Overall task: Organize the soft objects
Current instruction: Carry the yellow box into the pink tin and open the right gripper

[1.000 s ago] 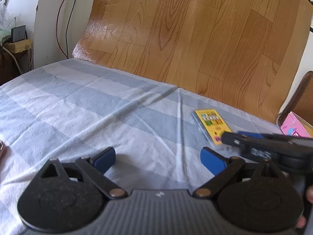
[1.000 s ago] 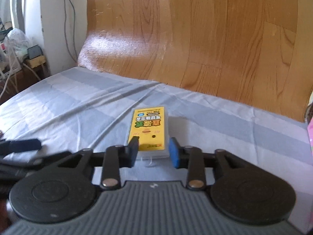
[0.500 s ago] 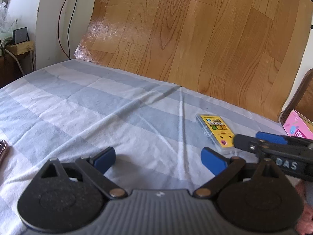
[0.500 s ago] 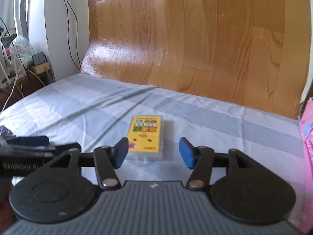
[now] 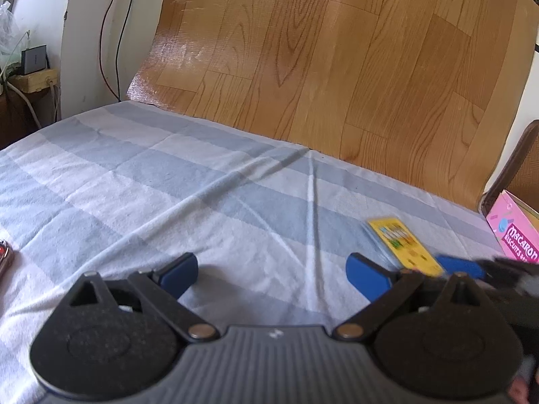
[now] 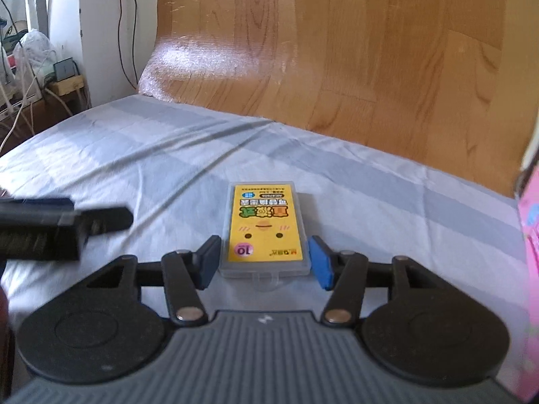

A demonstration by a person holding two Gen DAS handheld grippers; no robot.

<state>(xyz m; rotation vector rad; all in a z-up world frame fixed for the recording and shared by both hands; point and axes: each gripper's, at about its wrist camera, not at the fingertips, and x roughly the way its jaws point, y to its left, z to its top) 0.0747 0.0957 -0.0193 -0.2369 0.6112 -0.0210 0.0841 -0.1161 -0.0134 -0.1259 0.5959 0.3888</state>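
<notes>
A flat clear case with a yellow label (image 6: 264, 232) lies on the blue and white striped sheet (image 6: 141, 155). My right gripper (image 6: 266, 264) straddles the case's near end, one blue pad on each side with thin gaps. Its jaws are closing with the case between them. The left wrist view shows the same case (image 5: 402, 247) at the right, with the blurred right gripper (image 5: 471, 269) just behind it. My left gripper (image 5: 271, 272) hovers open over bare sheet, nothing between its fingers. In the right wrist view it shows at the left edge (image 6: 67, 215).
A pink macaron biscuit box (image 5: 515, 235) stands at the sheet's right edge, close to the case. A wood-pattern sheet (image 5: 337, 67) rises behind the bed. Cables and a small wooden stand (image 5: 37, 79) sit at the far left. A small reddish object (image 5: 5, 259) lies at the left edge.
The right gripper's jaws widened from a narrow gap, drew back, then came forward so they now straddle the case's near end. The left gripper stayed where it was.
</notes>
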